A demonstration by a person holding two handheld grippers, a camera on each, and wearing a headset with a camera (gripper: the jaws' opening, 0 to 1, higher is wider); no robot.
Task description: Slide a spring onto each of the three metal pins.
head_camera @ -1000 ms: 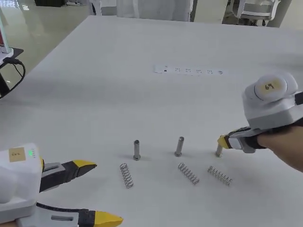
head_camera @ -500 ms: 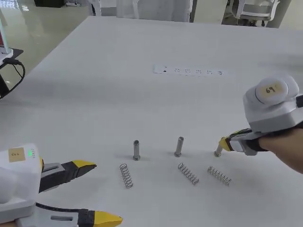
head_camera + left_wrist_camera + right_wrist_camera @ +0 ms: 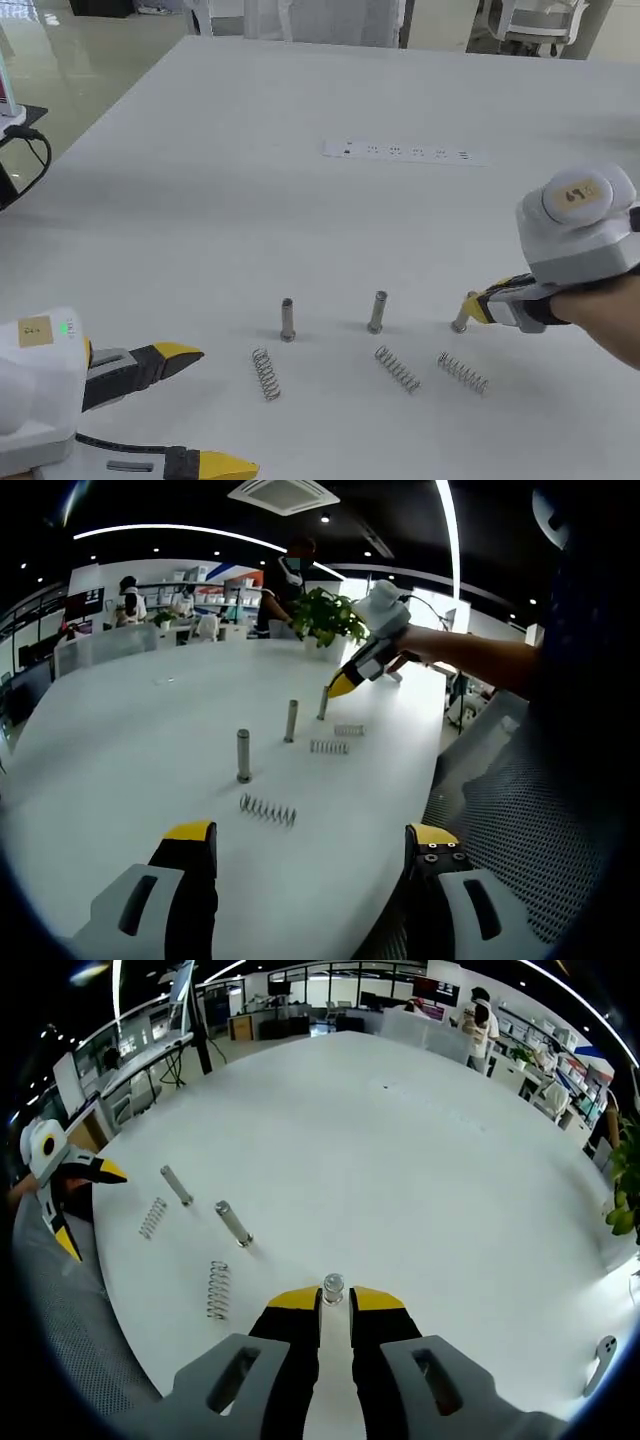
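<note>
Right gripper drawn slightly right and lower, more of the rightmost pin showing beside it.

Three metal pins are sitting on one white table: a left pin, a middle pin and a right pin. Three springs are lying there too: a left spring, a middle spring and a right spring. Two grippers are showing, the left gripper and the right gripper. One power strip is lying on the table.
</note>
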